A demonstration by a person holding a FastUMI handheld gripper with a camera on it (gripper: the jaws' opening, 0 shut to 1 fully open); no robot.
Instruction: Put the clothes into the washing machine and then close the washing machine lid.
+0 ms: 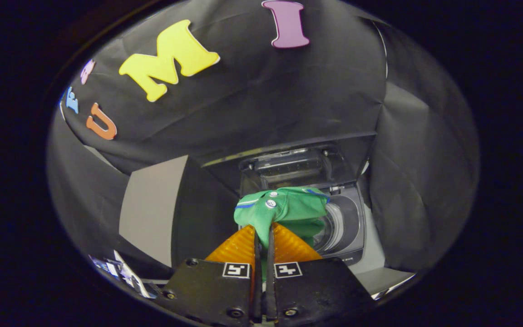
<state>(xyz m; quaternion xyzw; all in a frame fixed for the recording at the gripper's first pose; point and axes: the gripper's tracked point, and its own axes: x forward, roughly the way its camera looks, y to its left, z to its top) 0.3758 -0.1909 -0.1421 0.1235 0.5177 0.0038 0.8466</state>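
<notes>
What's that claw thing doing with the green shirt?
A person is holding the claw, and it is pinched shut on a green shirt. The shirt hangs just ahead of the fingers, in front of the washer. The washer's lid is up and its drum is open beyond the shirt. The shirt is not inside yet, so it looks like it is about to go in.

No legible text or labels anywhere.
</notes>
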